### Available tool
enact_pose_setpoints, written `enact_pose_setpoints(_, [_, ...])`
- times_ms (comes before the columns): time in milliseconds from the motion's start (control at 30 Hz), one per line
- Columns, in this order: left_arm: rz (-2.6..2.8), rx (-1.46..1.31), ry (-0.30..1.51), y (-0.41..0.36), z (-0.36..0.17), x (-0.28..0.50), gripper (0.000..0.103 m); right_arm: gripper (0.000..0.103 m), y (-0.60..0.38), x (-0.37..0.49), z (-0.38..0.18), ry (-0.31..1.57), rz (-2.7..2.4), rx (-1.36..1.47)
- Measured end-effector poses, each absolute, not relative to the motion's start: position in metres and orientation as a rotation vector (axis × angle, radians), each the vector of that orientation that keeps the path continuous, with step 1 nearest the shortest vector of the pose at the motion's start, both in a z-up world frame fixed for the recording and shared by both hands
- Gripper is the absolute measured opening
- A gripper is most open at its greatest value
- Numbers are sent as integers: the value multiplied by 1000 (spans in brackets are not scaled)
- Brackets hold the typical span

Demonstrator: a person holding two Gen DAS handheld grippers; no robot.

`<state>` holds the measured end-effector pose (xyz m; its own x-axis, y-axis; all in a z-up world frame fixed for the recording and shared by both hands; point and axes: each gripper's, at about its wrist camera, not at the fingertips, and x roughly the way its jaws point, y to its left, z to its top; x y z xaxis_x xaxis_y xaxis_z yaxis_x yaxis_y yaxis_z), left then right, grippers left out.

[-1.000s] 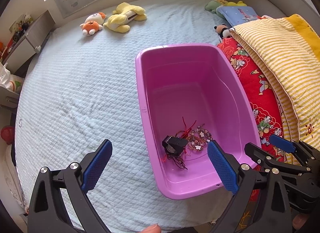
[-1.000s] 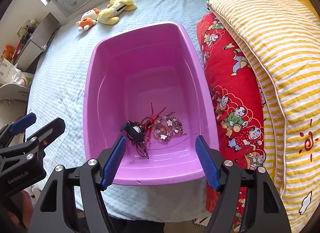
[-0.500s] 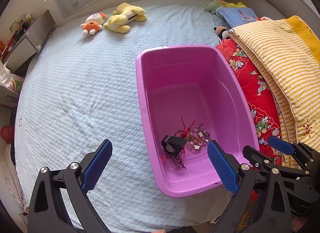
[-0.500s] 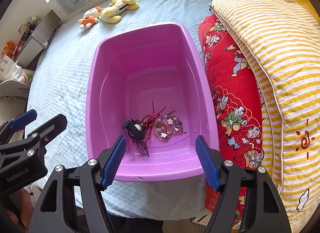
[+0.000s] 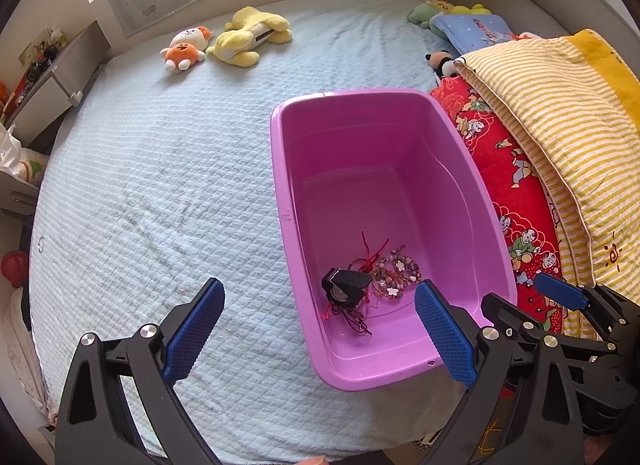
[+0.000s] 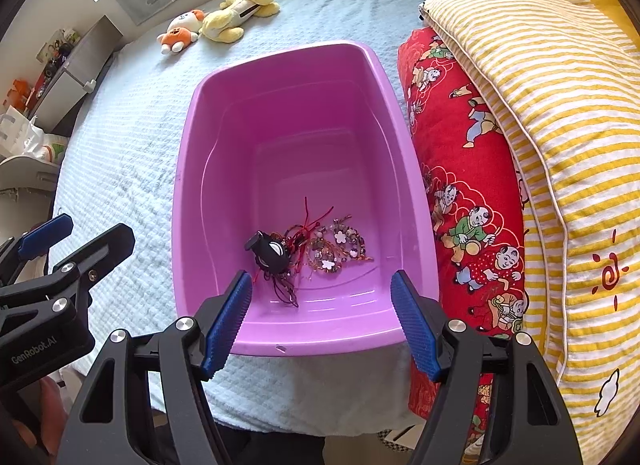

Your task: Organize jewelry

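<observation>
- One purple bin (image 6: 296,73) sitting at bed's (image 5: 152,185) near edge, holding tangled jewelry (image 6: 312,251): beaded bracelets, red cords, one black piece.
- Left gripper (image 5: 318,335), right gripper (image 6: 322,321) both hanging released, empty.

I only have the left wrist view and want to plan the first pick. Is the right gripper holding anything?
Observer: No. In the right wrist view the right gripper is open, with nothing between its pads.
Operator: Where is it aimed?
Observer: At the near end of the pink tub. The jewelry pile lies on the tub floor beyond its pads, untouched.
Operator: And my left gripper, seen from there?
Observer: The left gripper is outside the tub's left wall, over the bedspread.
</observation>
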<state>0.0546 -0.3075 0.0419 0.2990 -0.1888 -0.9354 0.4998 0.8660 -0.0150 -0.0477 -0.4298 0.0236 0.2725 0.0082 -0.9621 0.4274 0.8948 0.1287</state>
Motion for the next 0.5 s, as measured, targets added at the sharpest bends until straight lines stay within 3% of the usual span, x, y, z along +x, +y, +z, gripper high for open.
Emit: enact_pose_setpoints(500, [-464, 302, 1185, -304, 42, 54, 94, 69, -429, -47, 24, 1273, -290, 397])
